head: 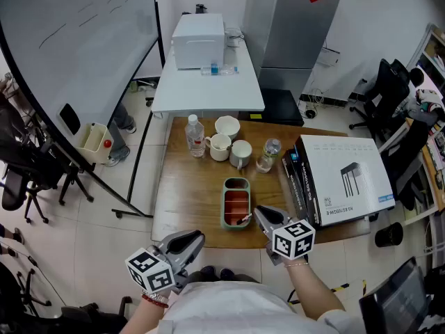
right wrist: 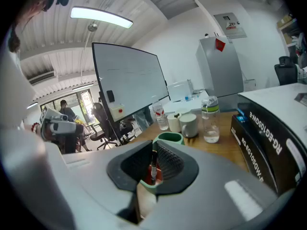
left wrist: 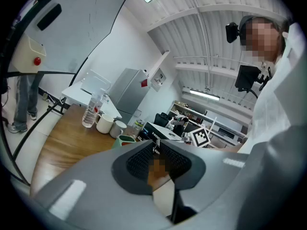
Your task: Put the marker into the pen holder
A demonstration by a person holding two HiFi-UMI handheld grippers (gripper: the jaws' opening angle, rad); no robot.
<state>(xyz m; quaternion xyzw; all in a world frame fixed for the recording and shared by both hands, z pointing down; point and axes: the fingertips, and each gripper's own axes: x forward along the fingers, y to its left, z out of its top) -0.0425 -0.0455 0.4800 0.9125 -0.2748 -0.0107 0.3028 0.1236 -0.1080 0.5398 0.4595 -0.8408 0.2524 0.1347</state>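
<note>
A green pen holder (head: 226,207) with a red inside stands near the front edge of the wooden table (head: 188,200). My right gripper (head: 256,214) is at its near right corner, shut on a thin black marker (head: 244,219) whose tip reaches over the holder's near end. In the right gripper view the marker (right wrist: 153,166) stands upright between the jaws of the right gripper (right wrist: 153,150), with the holder's green rim (right wrist: 169,137) just beyond. My left gripper (head: 198,236) hovers at the table's front edge, left of the holder, shut and empty. From the left gripper (left wrist: 156,147) the pen holder (left wrist: 123,139) shows ahead.
Behind the holder stand a water bottle (head: 195,136), a bowl (head: 227,125), two mugs (head: 220,146) (head: 240,153) and a small bottle (head: 268,155). A large white carton (head: 348,176) fills the table's right side. A white table (head: 208,89) and a whiteboard (head: 76,40) lie beyond.
</note>
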